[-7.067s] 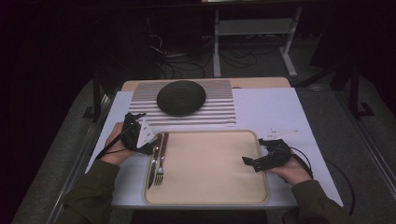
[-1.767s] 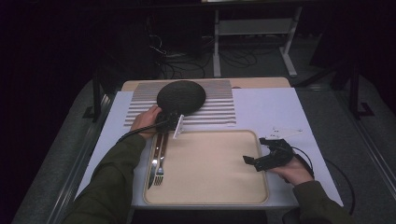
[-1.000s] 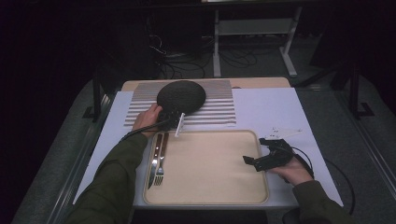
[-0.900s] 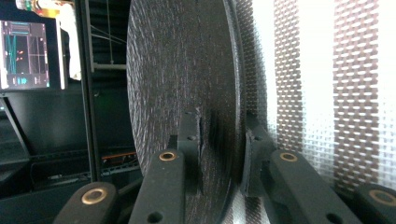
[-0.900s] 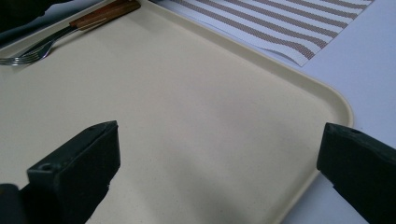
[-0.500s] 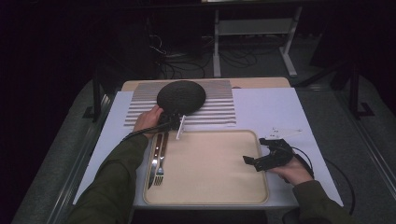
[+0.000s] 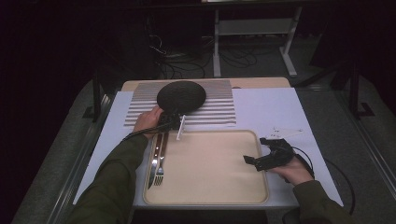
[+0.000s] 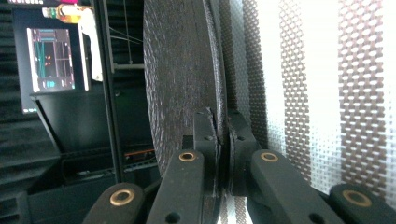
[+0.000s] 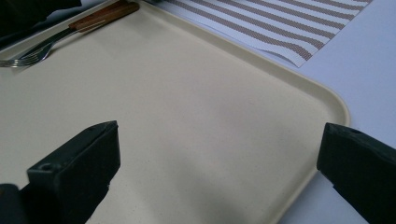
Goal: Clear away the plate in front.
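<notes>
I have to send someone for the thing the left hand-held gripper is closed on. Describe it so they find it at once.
Start at the cream tray in the middle of the table, then look just beyond its far edge to the striped placemat. On the mat lies a dark round plate, its near rim pinched by the left hand-held gripper. It is the one black, circular thing there; the fork and knife lie on the tray.
</notes>
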Demonstrator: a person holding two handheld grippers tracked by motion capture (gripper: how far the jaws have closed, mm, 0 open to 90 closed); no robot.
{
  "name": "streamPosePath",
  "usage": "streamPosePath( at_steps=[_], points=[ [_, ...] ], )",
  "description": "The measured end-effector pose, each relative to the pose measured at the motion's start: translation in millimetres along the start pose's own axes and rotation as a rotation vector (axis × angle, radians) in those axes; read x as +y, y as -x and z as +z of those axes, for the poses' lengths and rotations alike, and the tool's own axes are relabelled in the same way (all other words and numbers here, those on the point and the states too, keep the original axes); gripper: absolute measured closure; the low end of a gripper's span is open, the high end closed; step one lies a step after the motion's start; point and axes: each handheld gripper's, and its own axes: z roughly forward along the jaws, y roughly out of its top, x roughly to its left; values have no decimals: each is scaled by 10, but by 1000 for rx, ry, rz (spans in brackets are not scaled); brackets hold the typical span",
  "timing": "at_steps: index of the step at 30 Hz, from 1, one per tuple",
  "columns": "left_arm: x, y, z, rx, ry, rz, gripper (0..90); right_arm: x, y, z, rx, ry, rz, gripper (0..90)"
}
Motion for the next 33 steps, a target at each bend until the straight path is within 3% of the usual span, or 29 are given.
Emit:
streamPosePath(
  at_steps=[10, 16, 23, 26, 33],
  points=[
    [46, -42, -97, -8, -13, -3, 853, -4, 9, -9, 0, 3, 3, 0],
    [109, -106, -301, 31, 14, -23, 852, -2, 6, -9, -1, 4, 2, 0],
    [232, -115, -657, 34, 31, 6, 835, 1, 1, -8, -2, 5, -2, 0],
    [280, -65, -806, 34, 40, 22, 835, 2, -1, -8, -3, 5, -5, 0],
    [388, 56, -1126, 43, 62, 17, 835, 6, -6, -5, -4, 1, -6, 0]
  ],
)
